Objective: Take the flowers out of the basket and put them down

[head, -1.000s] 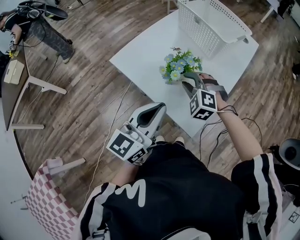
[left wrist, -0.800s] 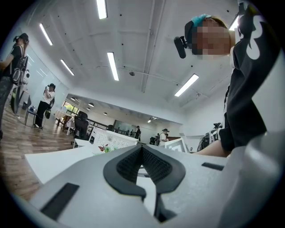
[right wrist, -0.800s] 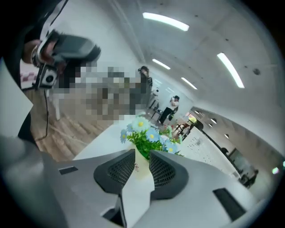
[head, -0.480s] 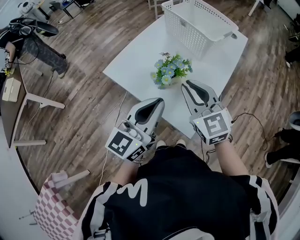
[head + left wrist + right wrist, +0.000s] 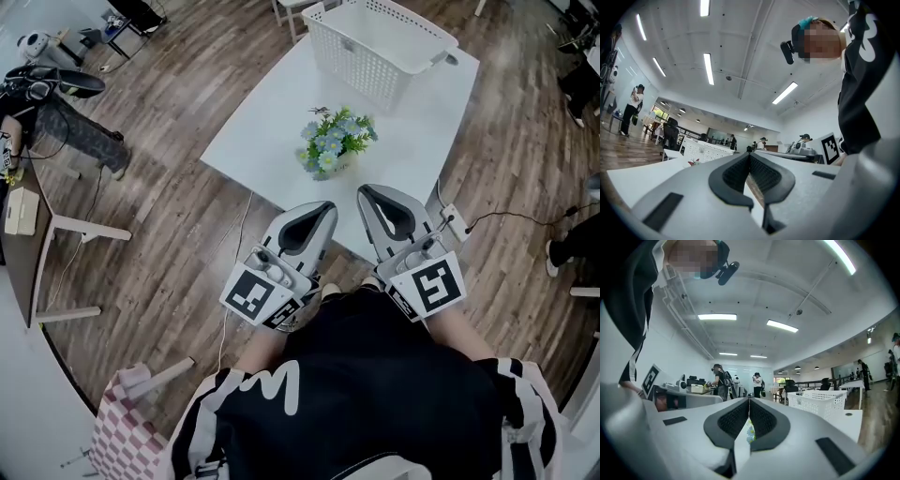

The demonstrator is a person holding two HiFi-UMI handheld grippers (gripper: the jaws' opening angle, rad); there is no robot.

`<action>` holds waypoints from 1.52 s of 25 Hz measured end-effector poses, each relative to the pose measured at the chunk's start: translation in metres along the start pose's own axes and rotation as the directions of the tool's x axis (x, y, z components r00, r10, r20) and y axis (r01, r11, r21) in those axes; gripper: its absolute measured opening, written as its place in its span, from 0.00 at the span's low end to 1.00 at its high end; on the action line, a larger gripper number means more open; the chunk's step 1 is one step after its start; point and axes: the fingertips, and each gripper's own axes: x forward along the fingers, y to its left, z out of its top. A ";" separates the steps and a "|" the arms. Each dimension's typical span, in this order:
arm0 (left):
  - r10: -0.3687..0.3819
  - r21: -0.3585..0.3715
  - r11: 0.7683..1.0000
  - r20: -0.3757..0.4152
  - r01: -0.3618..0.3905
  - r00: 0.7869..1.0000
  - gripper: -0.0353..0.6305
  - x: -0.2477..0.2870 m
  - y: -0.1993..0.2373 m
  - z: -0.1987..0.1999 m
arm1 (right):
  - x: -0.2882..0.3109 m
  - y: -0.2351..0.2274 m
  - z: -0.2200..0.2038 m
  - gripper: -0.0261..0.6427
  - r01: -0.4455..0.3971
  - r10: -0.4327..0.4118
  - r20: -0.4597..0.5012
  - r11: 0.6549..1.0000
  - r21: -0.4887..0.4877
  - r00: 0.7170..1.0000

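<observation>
A small bunch of blue and white flowers (image 5: 335,142) with green leaves stands on the white table (image 5: 272,103), just in front of the white plastic basket (image 5: 380,47). Both grippers are held near my body, off the table's near edge and apart from the flowers. My left gripper (image 5: 319,208) is shut and empty, its pads meeting in the left gripper view (image 5: 750,155). My right gripper (image 5: 370,192) has just been closing and is shut with nothing between its pads (image 5: 749,400). The flowers (image 5: 750,431) show low down past the right gripper's pads, and the basket (image 5: 818,401) stands to the right.
A power strip (image 5: 453,220) with its cable lies at the table's near right corner. On the wooden floor to the left are a wooden desk (image 5: 28,216) and a person's legs (image 5: 84,89). A pink checked chair (image 5: 122,431) stands at lower left.
My right gripper has let go of the flowers, drawn back from the table towards my body, rolled over and shut. The flowers stay standing on the table. The left gripper has barely shifted.
</observation>
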 end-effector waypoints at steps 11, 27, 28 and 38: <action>-0.066 0.000 0.998 -0.014 0.066 0.998 0.06 -0.012 -0.018 -0.006 | -0.030 0.004 -0.030 0.07 0.104 -0.101 -0.038 0.989 0.105 0.994; -0.007 0.047 0.999 0.024 0.006 1.000 0.06 -0.015 -0.156 -0.021 | -0.162 0.031 -0.012 0.07 0.003 -0.003 -0.013 1.000 0.016 1.000; 0.004 0.045 0.999 0.026 -0.006 1.000 0.06 -0.017 -0.172 -0.026 | -0.176 0.034 -0.012 0.07 -0.011 0.011 -0.012 1.000 0.014 1.000; 0.129 0.040 0.991 0.009 -0.129 0.992 0.06 -0.056 -0.309 -0.078 | -0.307 0.074 -0.008 0.07 -0.137 0.136 -0.008 0.990 -0.021 0.991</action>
